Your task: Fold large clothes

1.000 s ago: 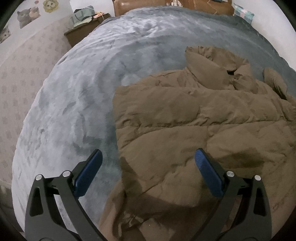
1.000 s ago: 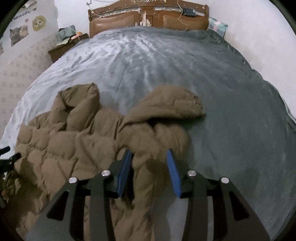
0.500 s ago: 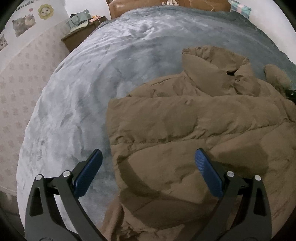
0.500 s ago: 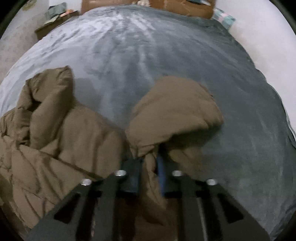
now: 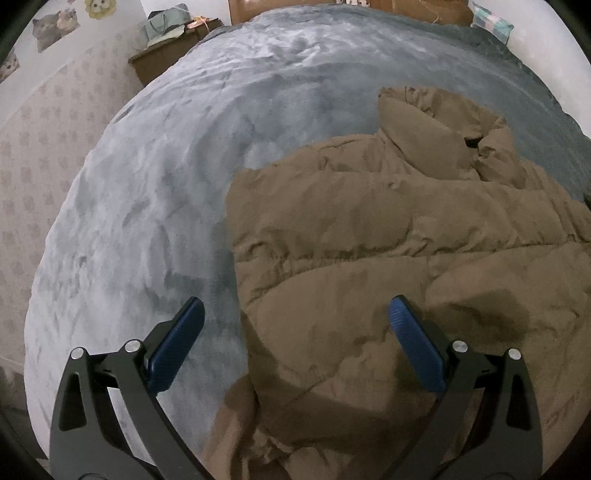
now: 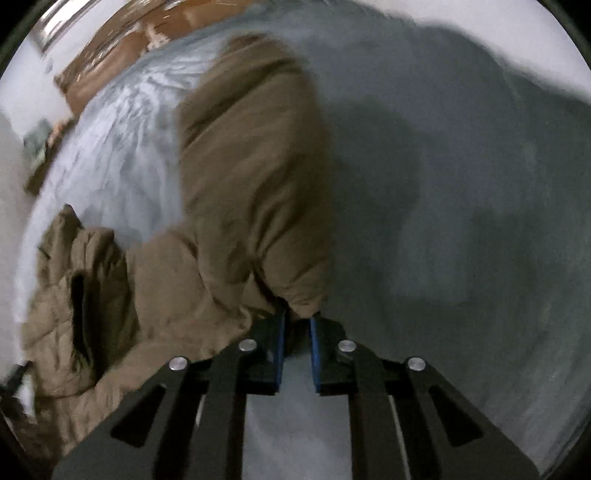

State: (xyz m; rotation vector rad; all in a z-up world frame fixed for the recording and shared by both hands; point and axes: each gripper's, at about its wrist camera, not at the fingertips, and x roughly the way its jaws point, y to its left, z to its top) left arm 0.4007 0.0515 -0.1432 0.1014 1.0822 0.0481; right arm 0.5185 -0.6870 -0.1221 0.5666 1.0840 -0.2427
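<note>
A large brown puffer jacket (image 5: 388, 236) lies spread on a grey-blue bed cover (image 5: 177, 177), its collar at the far end. My left gripper (image 5: 295, 317) is open and empty, hovering over the jacket's near left edge. In the right wrist view, my right gripper (image 6: 297, 325) is shut on the jacket's sleeve (image 6: 251, 155), which is lifted and stretches away from the jaws above the bed cover (image 6: 461, 221). The rest of the jacket (image 6: 85, 295) bunches at the left. This view is blurred by motion.
A wooden headboard (image 5: 406, 5) stands at the bed's far end. A dark nightstand (image 5: 162, 59) with clutter stands at the far left beside a patterned wall (image 5: 37, 140). A wall runs along the bed's right side (image 6: 480, 37).
My right gripper has closed on the sleeve and lifted it, swinging and tilting the view. My left gripper has stayed open while shifting slightly over the jacket's left edge.
</note>
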